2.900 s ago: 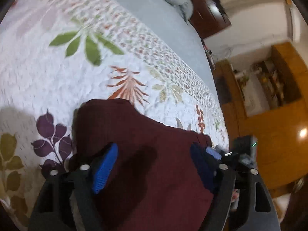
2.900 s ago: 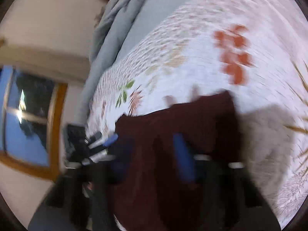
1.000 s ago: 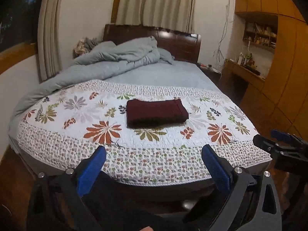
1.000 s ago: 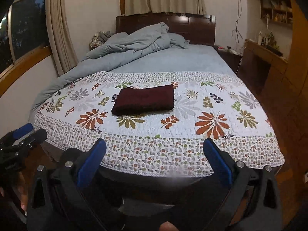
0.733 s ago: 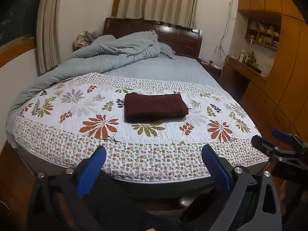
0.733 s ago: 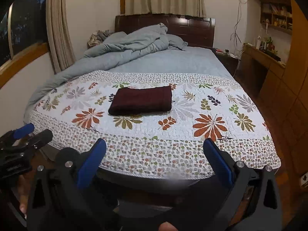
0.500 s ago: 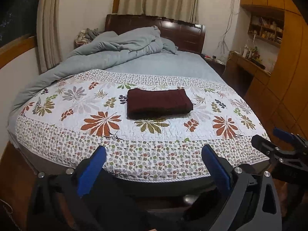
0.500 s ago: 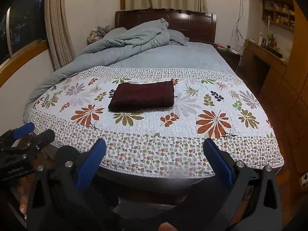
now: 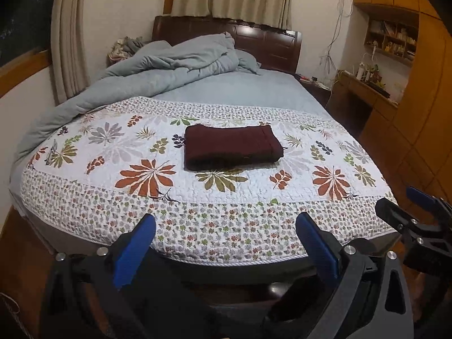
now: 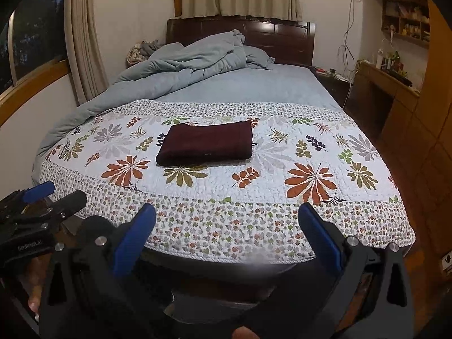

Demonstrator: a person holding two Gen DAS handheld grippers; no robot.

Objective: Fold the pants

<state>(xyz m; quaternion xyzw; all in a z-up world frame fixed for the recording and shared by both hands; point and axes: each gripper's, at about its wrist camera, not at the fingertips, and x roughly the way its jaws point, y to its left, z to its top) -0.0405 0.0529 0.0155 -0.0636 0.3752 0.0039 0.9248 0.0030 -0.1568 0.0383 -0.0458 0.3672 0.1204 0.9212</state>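
The dark maroon pants [image 9: 231, 146] lie folded into a neat rectangle on the floral quilt [image 9: 158, 197], near the middle of the bed; they also show in the right wrist view [image 10: 207, 144]. My left gripper [image 9: 226, 231] is open and empty, held back beyond the foot of the bed. My right gripper [image 10: 227, 230] is open and empty too, also off the bed's foot. Each gripper shows at the edge of the other's view: the right one [image 9: 415, 214], the left one [image 10: 36, 200].
A rumpled grey-blue duvet [image 9: 169, 65] is heaped at the head of the bed by the dark headboard [image 9: 254, 42]. Curtains [image 10: 84, 42] and a window are on the left. A wooden desk and shelves [image 10: 395, 65] stand at the right.
Both grippers let go of the pants and pulled far back from the bed. Over the last second the views shift only slightly; the folded pants stay still.
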